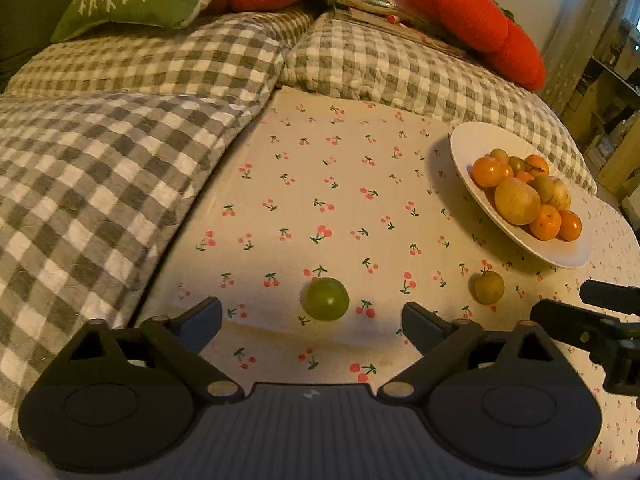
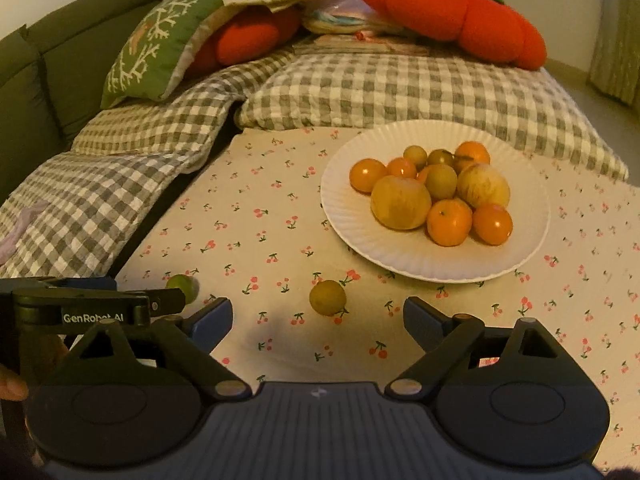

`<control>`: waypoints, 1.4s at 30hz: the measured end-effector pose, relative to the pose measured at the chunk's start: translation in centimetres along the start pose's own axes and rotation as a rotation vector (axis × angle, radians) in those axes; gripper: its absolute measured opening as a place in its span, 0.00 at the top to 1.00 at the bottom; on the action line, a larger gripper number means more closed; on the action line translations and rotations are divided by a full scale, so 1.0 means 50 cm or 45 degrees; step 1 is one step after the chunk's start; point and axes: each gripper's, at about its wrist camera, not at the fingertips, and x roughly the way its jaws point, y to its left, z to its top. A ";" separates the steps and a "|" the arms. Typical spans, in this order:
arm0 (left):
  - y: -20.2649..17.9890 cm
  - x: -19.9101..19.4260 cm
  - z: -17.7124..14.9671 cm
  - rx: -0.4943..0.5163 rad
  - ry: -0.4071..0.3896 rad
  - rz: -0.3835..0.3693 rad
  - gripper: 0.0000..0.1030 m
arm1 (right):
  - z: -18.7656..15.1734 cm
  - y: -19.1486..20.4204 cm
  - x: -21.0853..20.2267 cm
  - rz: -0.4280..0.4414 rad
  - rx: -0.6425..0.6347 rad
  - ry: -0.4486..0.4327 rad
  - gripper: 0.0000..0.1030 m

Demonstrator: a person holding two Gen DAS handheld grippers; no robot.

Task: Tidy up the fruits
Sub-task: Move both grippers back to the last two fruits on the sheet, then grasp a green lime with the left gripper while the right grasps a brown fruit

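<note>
A white plate [image 2: 352, 236] on the cherry-print cloth holds several oranges and yellow-green fruits. Two small fruits lie loose on the cloth in front of it. My left gripper [image 1: 311, 306] is open, and a green fruit [image 1: 325, 299] lies just ahead of it between its fingertips, untouched. My right gripper [image 2: 318, 305] is open too, with a yellow-green fruit [image 2: 327, 297] just beyond its fingertips. That fruit [image 1: 489, 287] also shows in the left wrist view, below the plate [image 1: 560, 258]. The green fruit [image 2: 185, 285] is partly hidden behind the left gripper [image 2: 100, 308].
A grey checked quilt [image 1: 120, 152] borders the cloth on the left and at the back. Behind it lie a green cushion [image 2: 160, 40] and red plush cushions [image 2: 460, 16] on a green sofa [image 2: 24, 92]. A hand [image 2: 12, 388] shows at the lower left.
</note>
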 end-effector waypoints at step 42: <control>-0.007 0.061 0.016 0.046 -0.004 -0.005 0.81 | -0.003 0.019 0.117 -0.097 -0.173 -0.038 0.77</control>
